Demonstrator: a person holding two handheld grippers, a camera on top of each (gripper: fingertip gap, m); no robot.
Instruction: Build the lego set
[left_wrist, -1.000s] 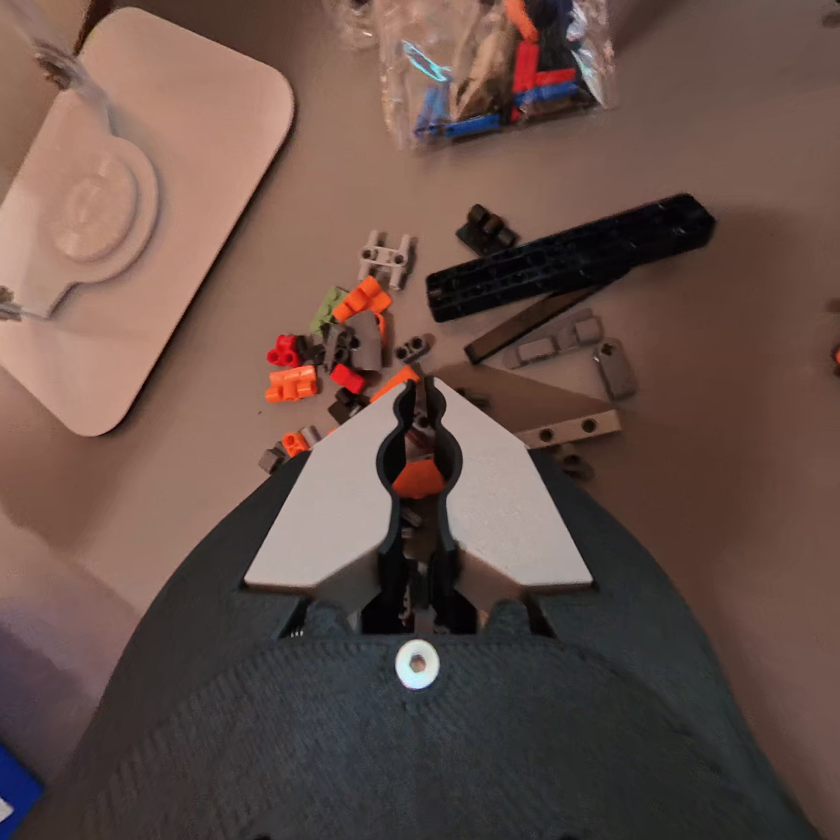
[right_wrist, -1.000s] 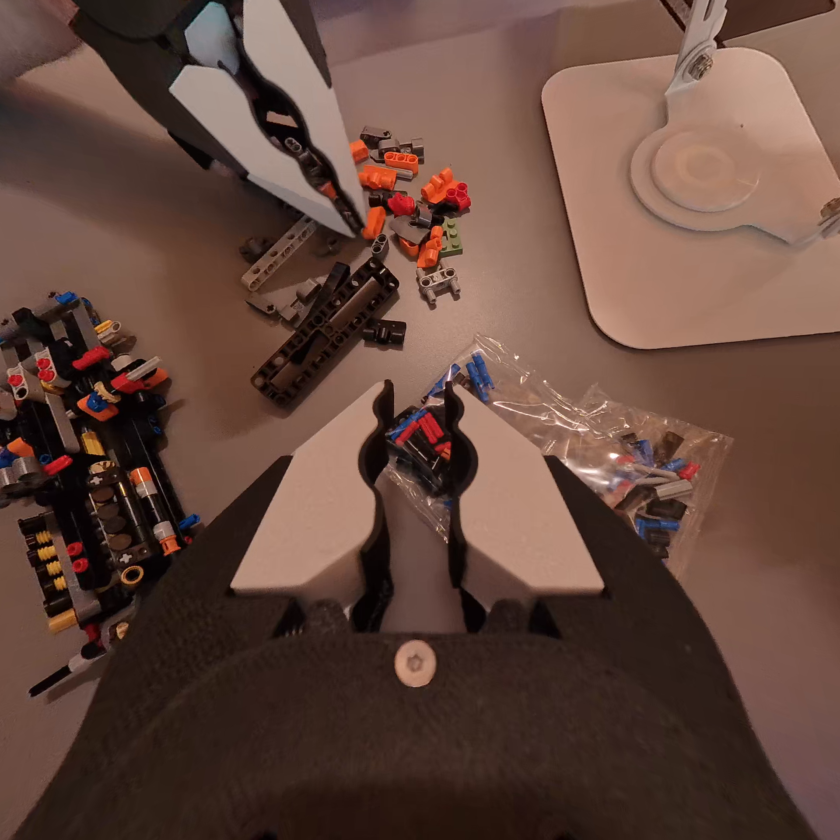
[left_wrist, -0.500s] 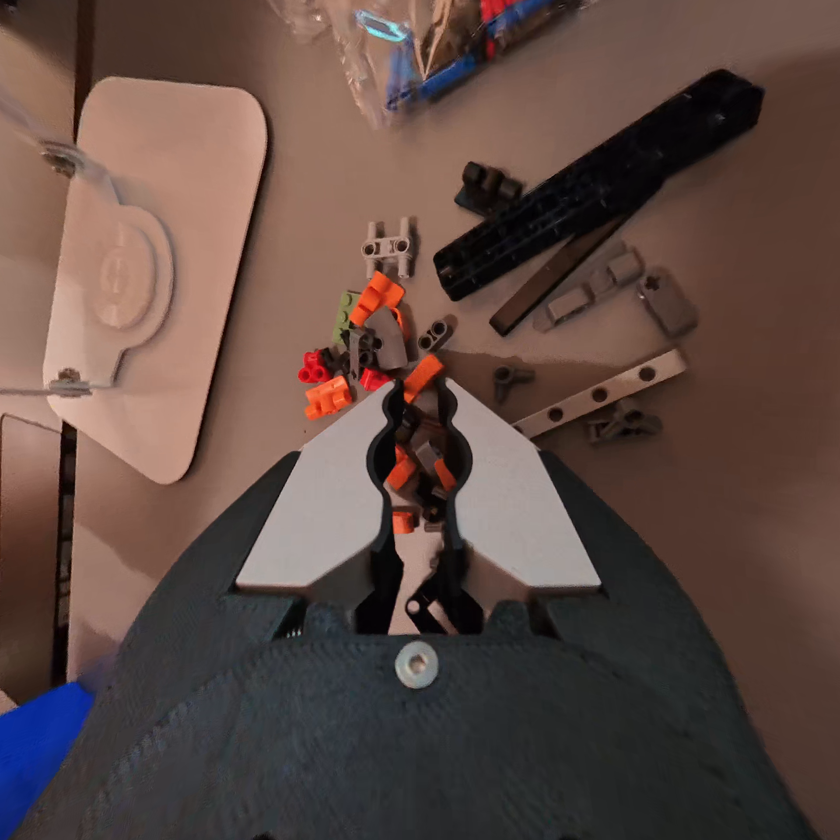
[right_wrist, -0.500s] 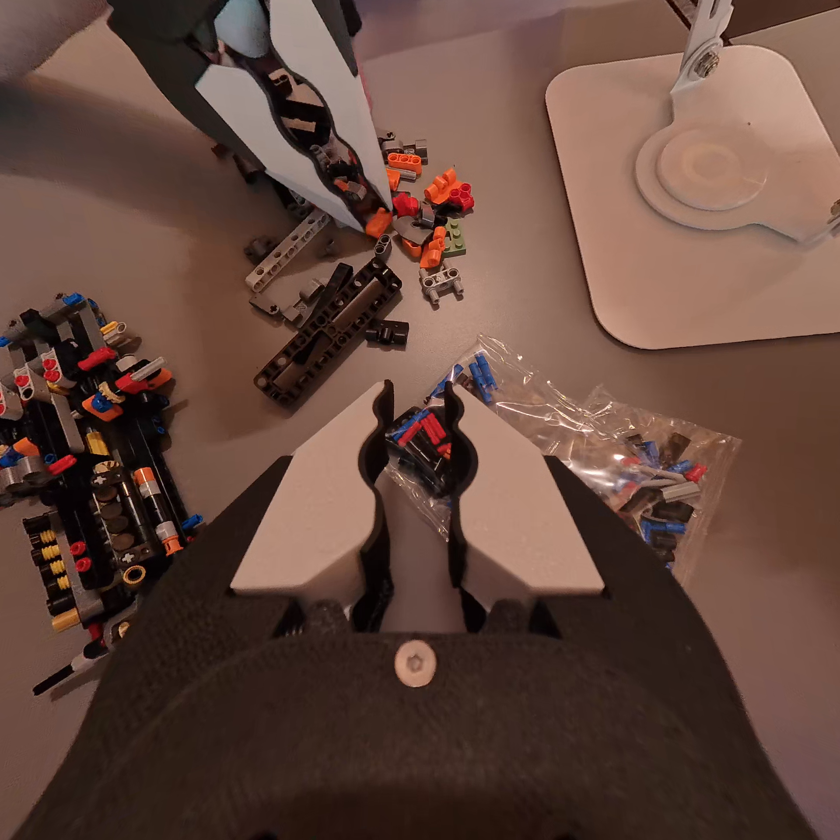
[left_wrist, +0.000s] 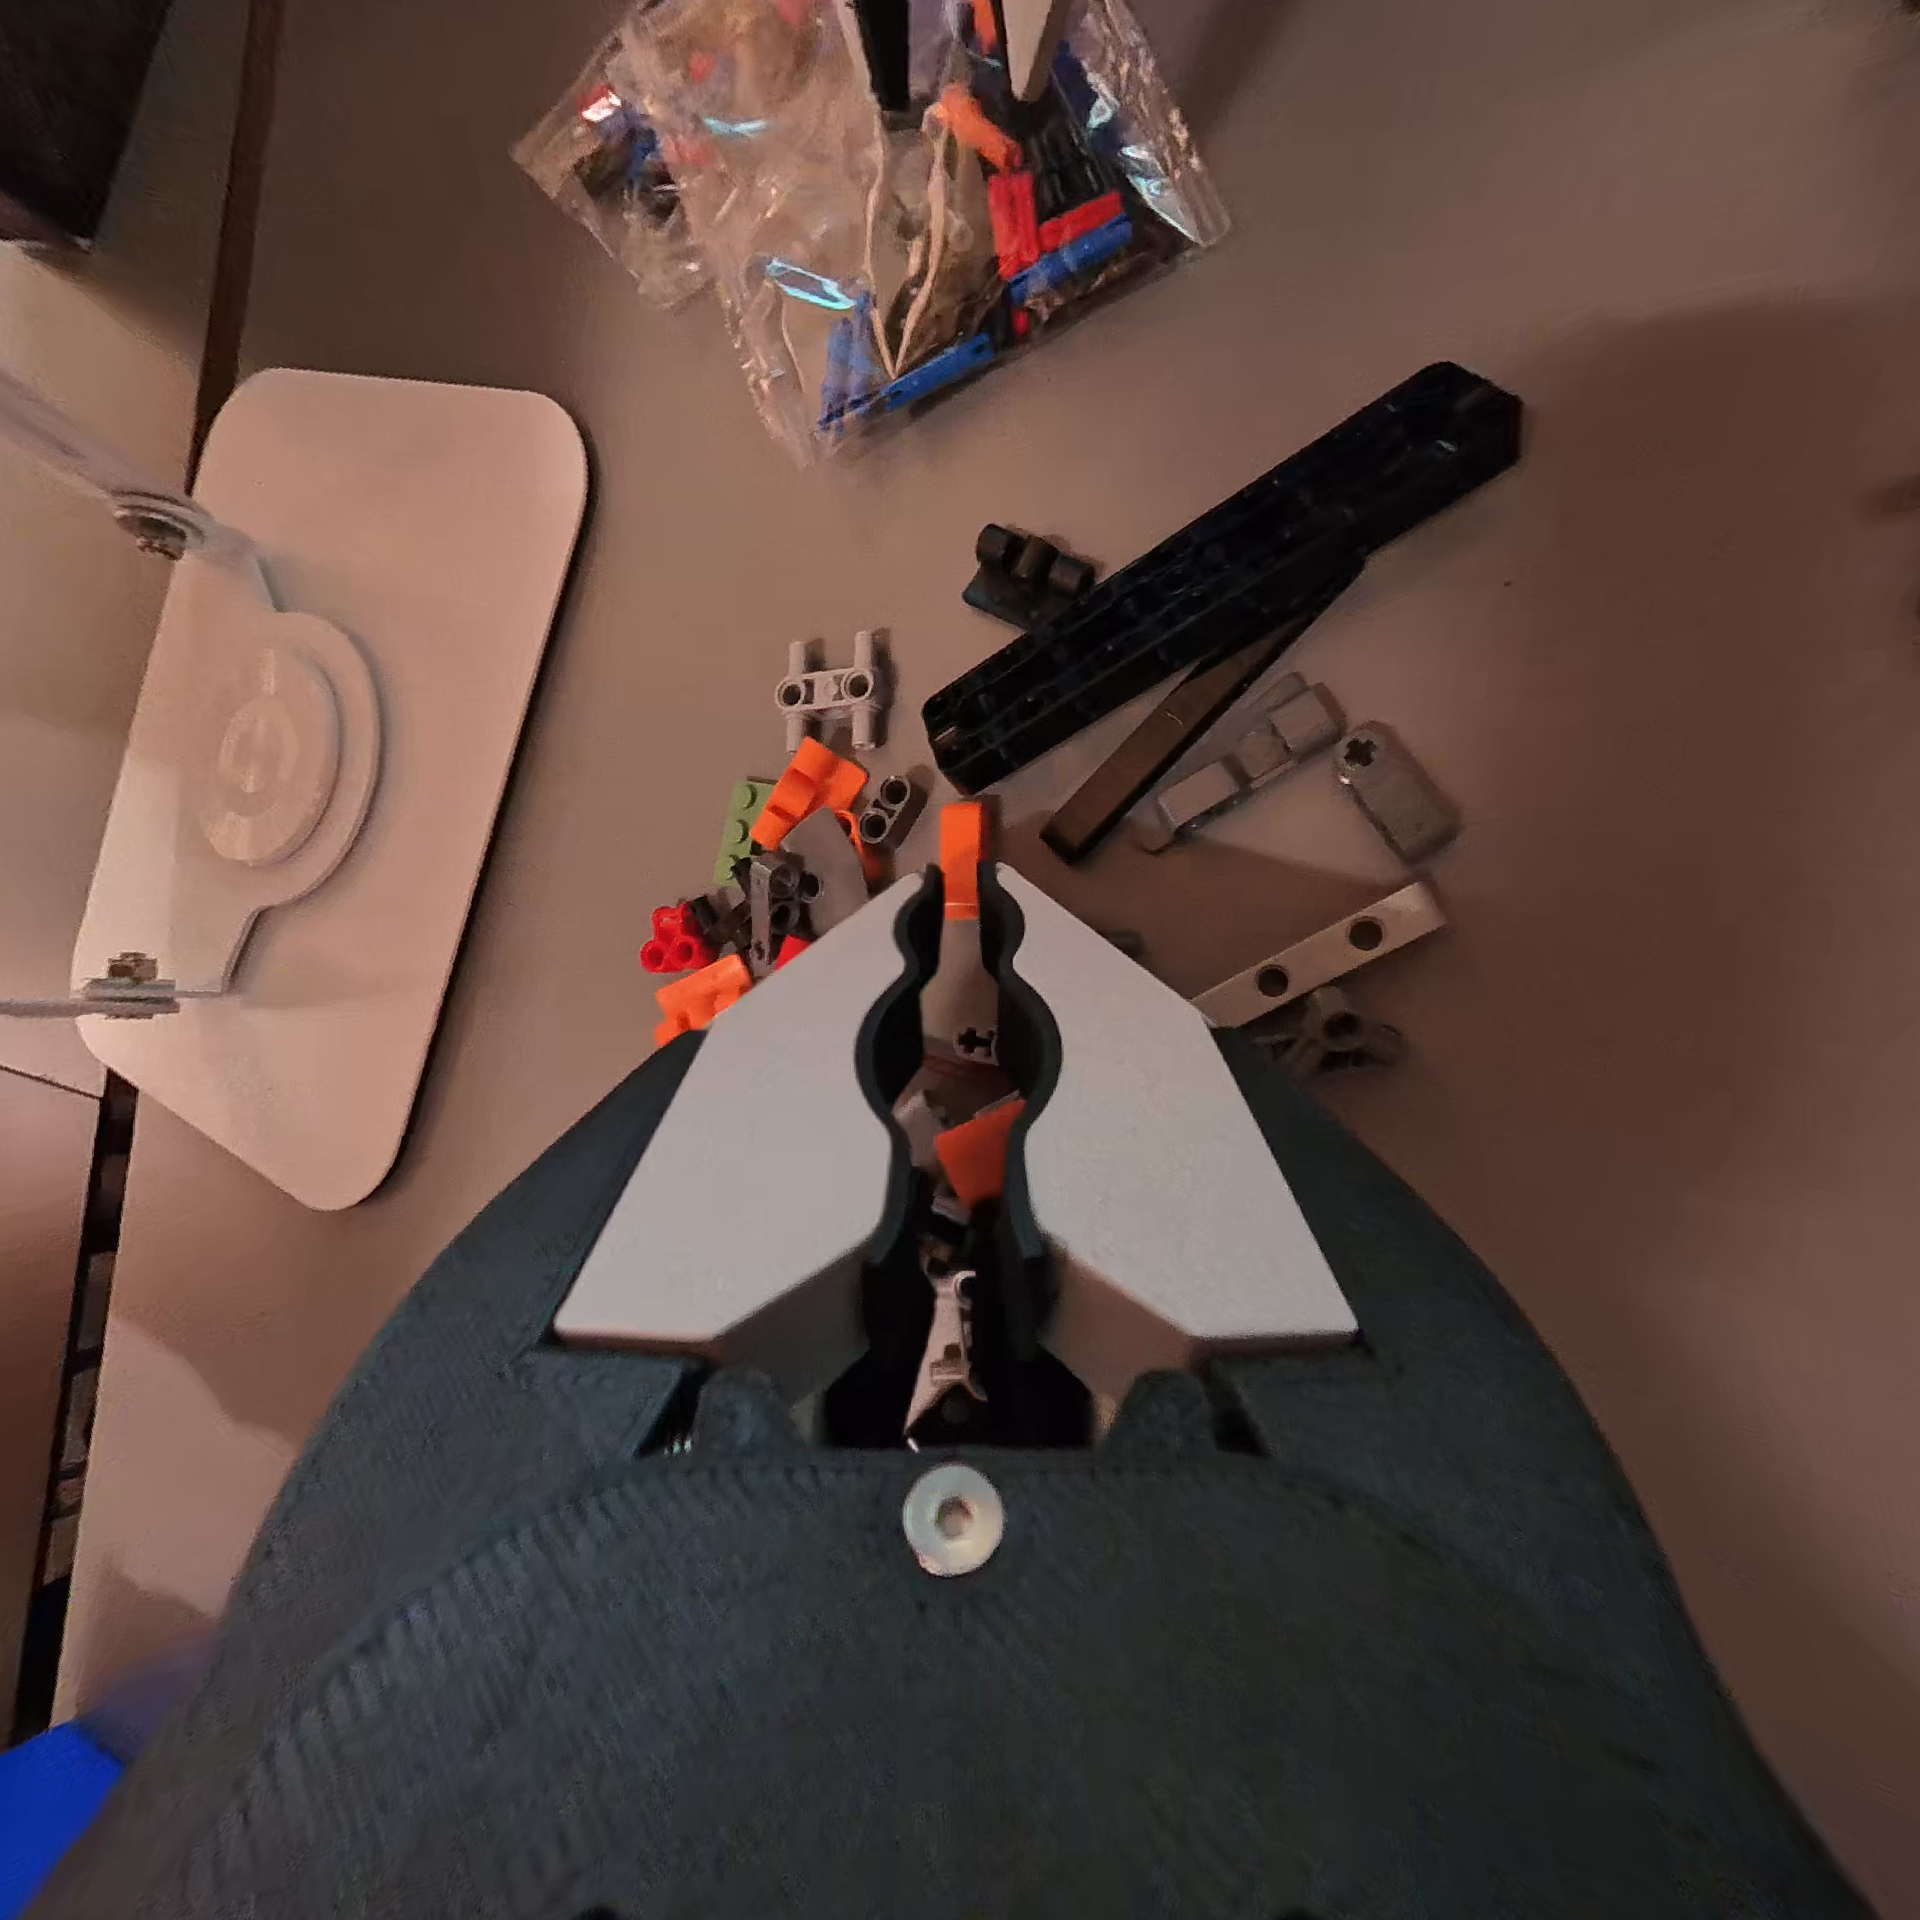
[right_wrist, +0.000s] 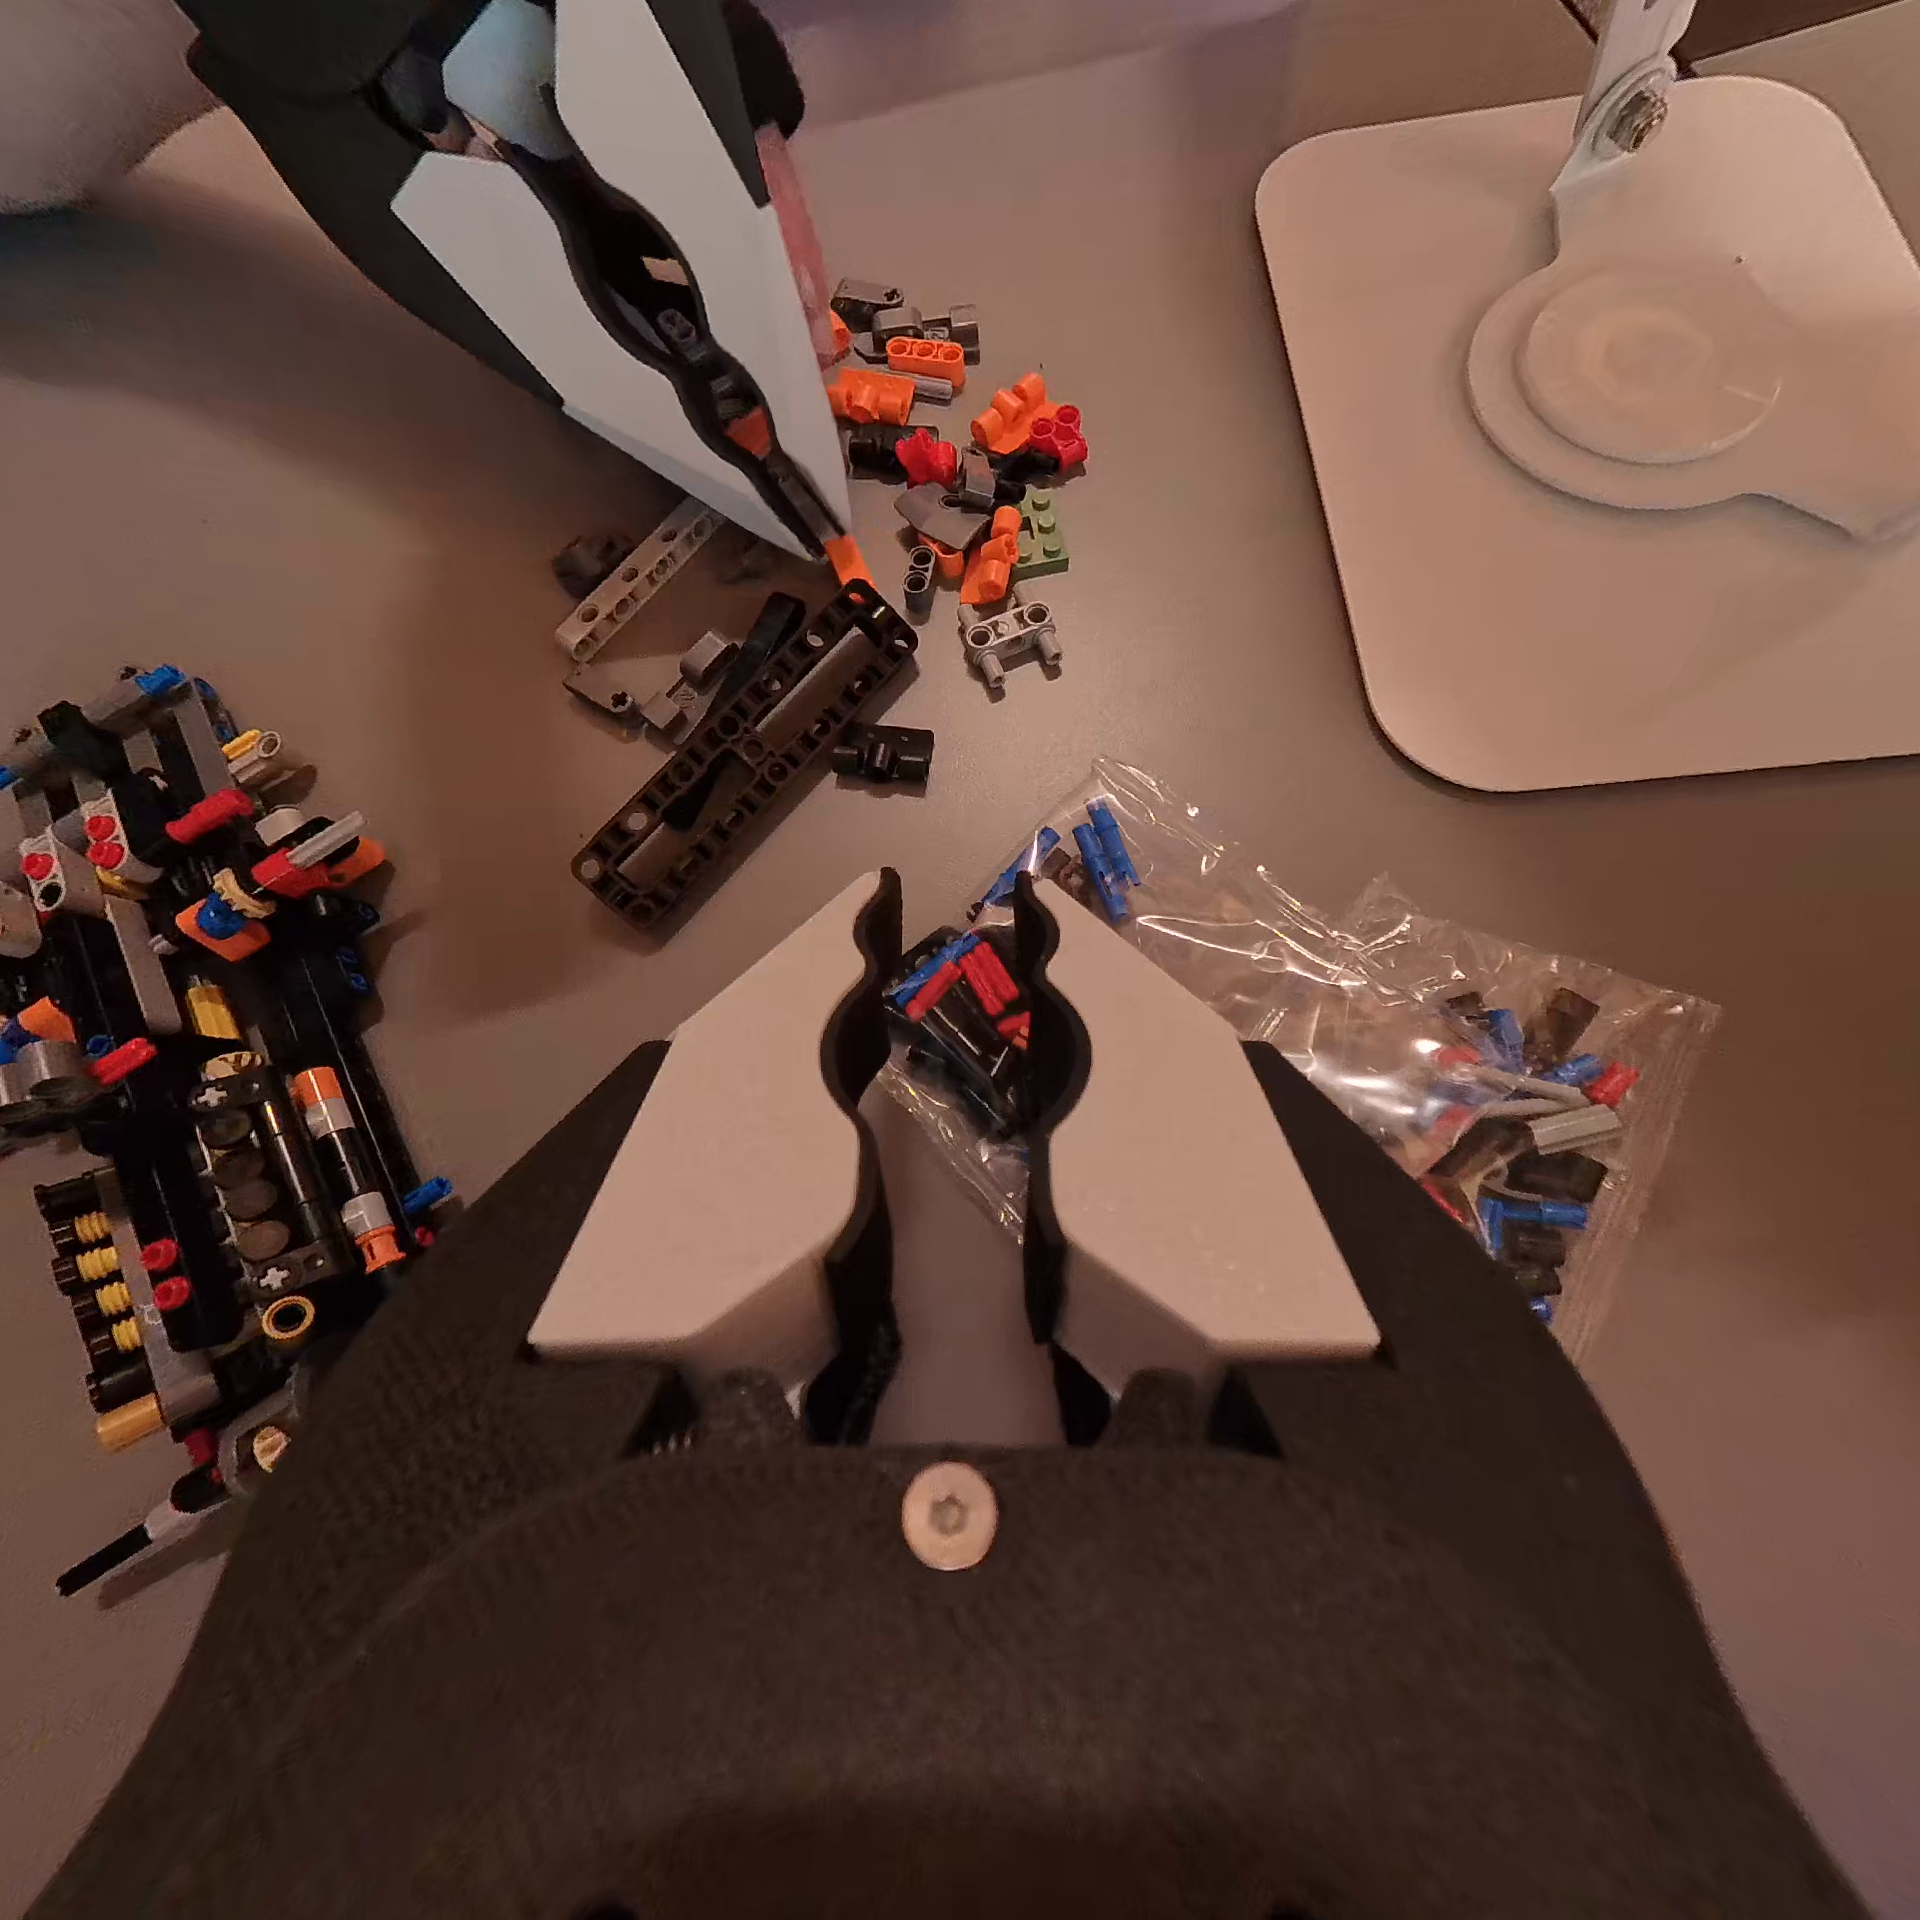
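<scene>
My left gripper (left_wrist: 958, 883) is shut on a small orange lego piece (left_wrist: 960, 854) that sticks out past its tips, at the right edge of a pile of loose orange, red, grey and green pieces (left_wrist: 790, 862). The right wrist view shows this gripper (right_wrist: 826, 540) tilted down with the orange piece (right_wrist: 847, 561) near the table. My right gripper (right_wrist: 954, 894) is open and empty over a clear bag of small pins (right_wrist: 1351, 1039). A long black frame (right_wrist: 748, 758) lies between the two grippers. A partly built model (right_wrist: 156, 1039) lies at the left.
A white stand base (right_wrist: 1610, 468) takes up the table's right side in the right wrist view; it shows on the left in the left wrist view (left_wrist: 343, 779). Grey beams (left_wrist: 1320, 945) and a dark strip (left_wrist: 1164, 748) lie beside the black frame (left_wrist: 1195, 592). Spacing between my two grippers at the tips: around 12 cm.
My left gripper has shifted over the pile and closed on the orange piece, which now sticks out past its tips. My right gripper has stayed open over the bag.
</scene>
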